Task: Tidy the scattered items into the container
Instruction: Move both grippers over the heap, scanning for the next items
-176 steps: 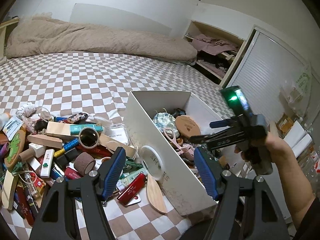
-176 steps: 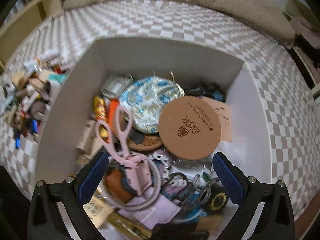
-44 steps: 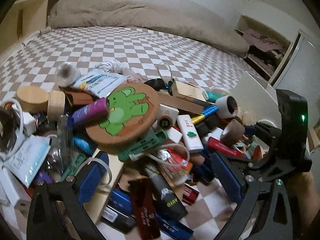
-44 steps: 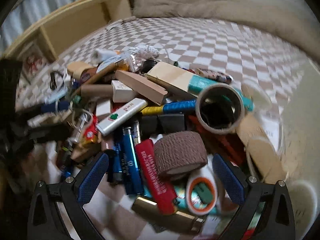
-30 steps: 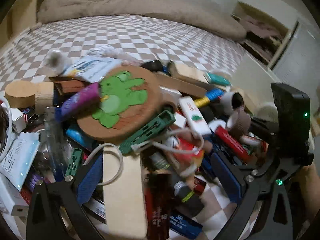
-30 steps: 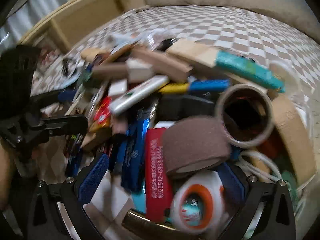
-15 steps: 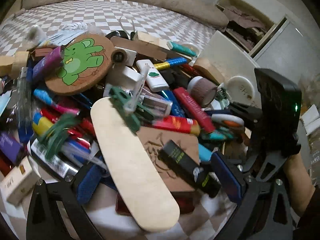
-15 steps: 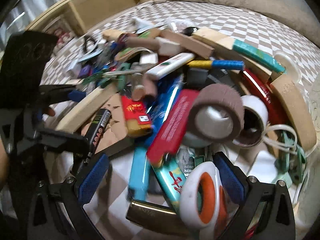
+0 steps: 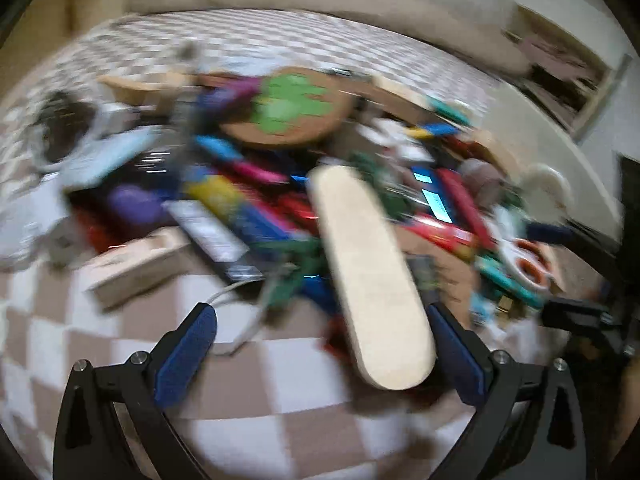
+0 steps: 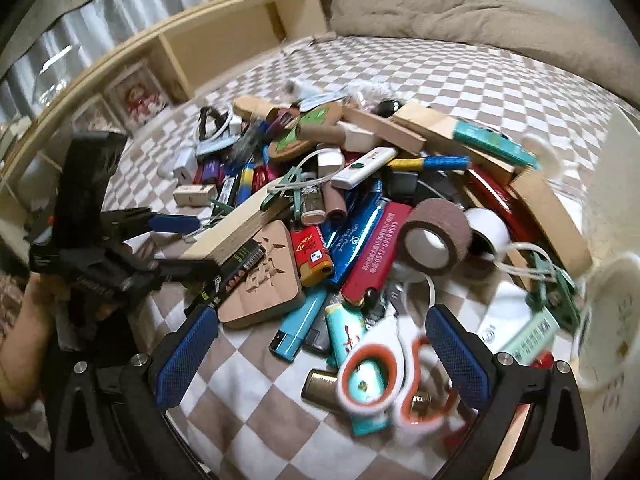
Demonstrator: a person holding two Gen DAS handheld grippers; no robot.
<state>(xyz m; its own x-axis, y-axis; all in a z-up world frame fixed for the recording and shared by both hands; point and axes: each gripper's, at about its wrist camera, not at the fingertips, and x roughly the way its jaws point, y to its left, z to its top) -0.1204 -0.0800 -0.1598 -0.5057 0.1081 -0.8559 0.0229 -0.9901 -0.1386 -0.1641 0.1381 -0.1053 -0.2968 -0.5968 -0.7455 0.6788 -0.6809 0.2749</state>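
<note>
A heap of scattered items lies on the checkered bed. In the motion-blurred left wrist view, my left gripper (image 9: 320, 344) is open, and a pale oval wooden board (image 9: 372, 272) reaches in between its fingers, close to the right one. The right wrist view shows that left gripper (image 10: 180, 244) straddling the near end of the board (image 10: 240, 228). My right gripper (image 10: 320, 360) is open just above white and orange scissors (image 10: 384, 384). A brown tape roll (image 10: 436, 236) and a red lighter (image 10: 376, 252) lie just beyond. The white container (image 10: 616, 152) stands at the right edge.
A round cork coaster with a green figure (image 9: 296, 108) tops the heap. A cork triangle (image 10: 264, 272), blue lighters (image 10: 298, 330) and a white cable (image 10: 520, 256) lie near my right gripper. A wooden shelf (image 10: 224, 40) borders the bed at the left. A hand (image 10: 28, 320) holds the left gripper.
The left view has swung fast and is now blurred, with the board's near end further in between the left fingers. The right gripper has drawn back, and the scissors now sit nearer its fingers.
</note>
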